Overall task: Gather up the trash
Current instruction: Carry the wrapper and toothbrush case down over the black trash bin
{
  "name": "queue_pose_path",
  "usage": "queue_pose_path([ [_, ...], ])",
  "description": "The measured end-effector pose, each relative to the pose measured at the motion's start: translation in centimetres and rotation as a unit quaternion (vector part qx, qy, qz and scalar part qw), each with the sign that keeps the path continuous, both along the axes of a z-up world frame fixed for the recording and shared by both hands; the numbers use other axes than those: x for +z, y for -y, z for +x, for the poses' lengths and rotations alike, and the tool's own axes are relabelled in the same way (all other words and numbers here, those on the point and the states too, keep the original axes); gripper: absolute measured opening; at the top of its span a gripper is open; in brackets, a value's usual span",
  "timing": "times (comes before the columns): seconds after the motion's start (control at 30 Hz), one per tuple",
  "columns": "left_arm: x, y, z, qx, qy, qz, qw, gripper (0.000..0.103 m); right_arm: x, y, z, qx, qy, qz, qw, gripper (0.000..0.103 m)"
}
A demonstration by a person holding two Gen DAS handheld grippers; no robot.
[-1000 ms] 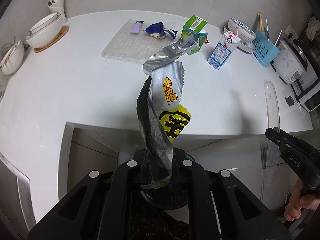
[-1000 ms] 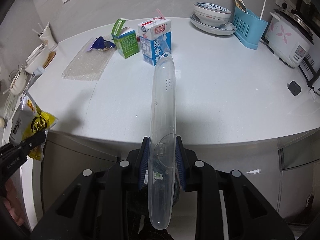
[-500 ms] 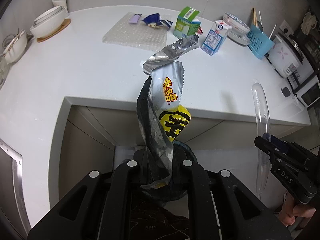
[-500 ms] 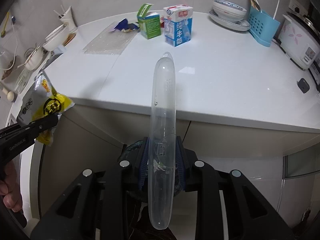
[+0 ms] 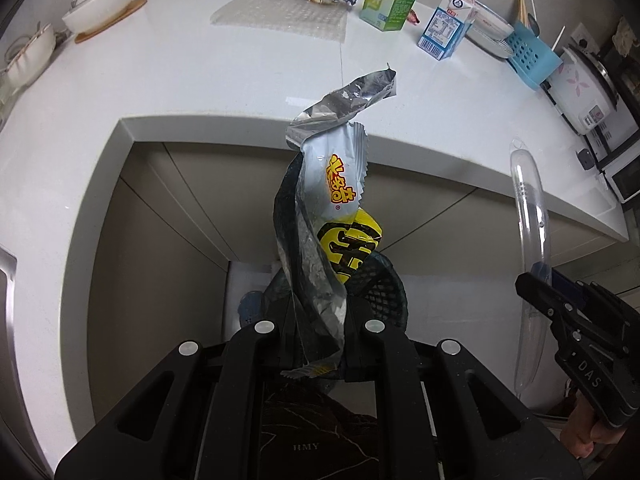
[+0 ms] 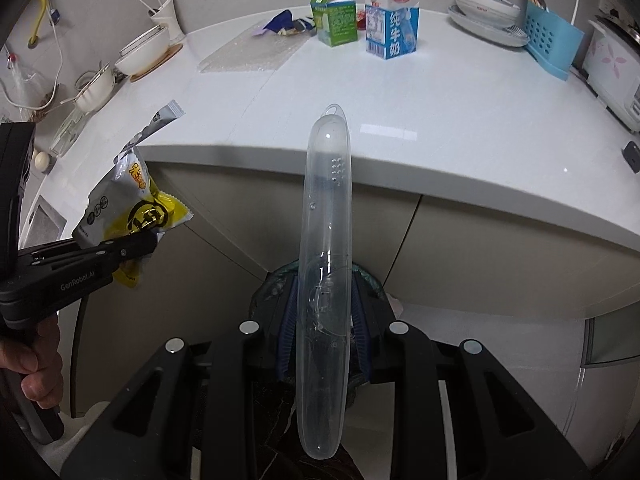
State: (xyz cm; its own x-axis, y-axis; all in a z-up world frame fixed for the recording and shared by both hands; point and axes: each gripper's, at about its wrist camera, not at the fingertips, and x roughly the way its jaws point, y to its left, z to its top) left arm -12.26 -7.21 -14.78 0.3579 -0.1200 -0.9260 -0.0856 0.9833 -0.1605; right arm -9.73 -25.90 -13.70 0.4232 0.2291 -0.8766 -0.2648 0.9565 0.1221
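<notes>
Both claws hang off the table's (image 5: 224, 80) edge, over a bin (image 5: 384, 292). Left claw (image 5: 316, 320) clamps a crumpled silver-yellow wrapper (image 5: 332, 216); right claw (image 6: 324, 320) pinches a clear plastic case (image 6: 326, 248).

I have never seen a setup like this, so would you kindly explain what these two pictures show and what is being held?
No robot here: a person holds a handheld two-finger gripper in each hand, each carrying a fisheye camera looking along its fingers. The left gripper is shut on a crumpled snack wrapper; its picture also shows the right gripper at the side. The right gripper is shut on a clear plastic case. Both hang above a dark mesh trash bin below the white counter. On the counter remain a green carton, a milk carton, a blue wrapper, bubble wrap and dishes.
</notes>
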Motion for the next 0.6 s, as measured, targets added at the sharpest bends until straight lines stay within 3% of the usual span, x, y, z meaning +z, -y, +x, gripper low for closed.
queue_pose_path([
  [0.13,-1.2,-0.4,-0.6,0.012,0.017,0.004,0.9998,0.011,-1.9,0.0,-0.1,0.000,-0.017,-0.005,1.000,0.025],
  [0.33,-4.6,-0.8,-1.0,0.023,-0.006,0.002,0.9997,0.011,-4.7,-0.4,0.0,0.006,-0.037,-0.019,0.999,0.025],
  [0.6,-7.4,-0.5,-1.4,0.018,-0.002,0.007,0.9998,0.011,-8.0,-0.2,0.1,0.010,-0.054,-0.037,0.998,0.025],
])
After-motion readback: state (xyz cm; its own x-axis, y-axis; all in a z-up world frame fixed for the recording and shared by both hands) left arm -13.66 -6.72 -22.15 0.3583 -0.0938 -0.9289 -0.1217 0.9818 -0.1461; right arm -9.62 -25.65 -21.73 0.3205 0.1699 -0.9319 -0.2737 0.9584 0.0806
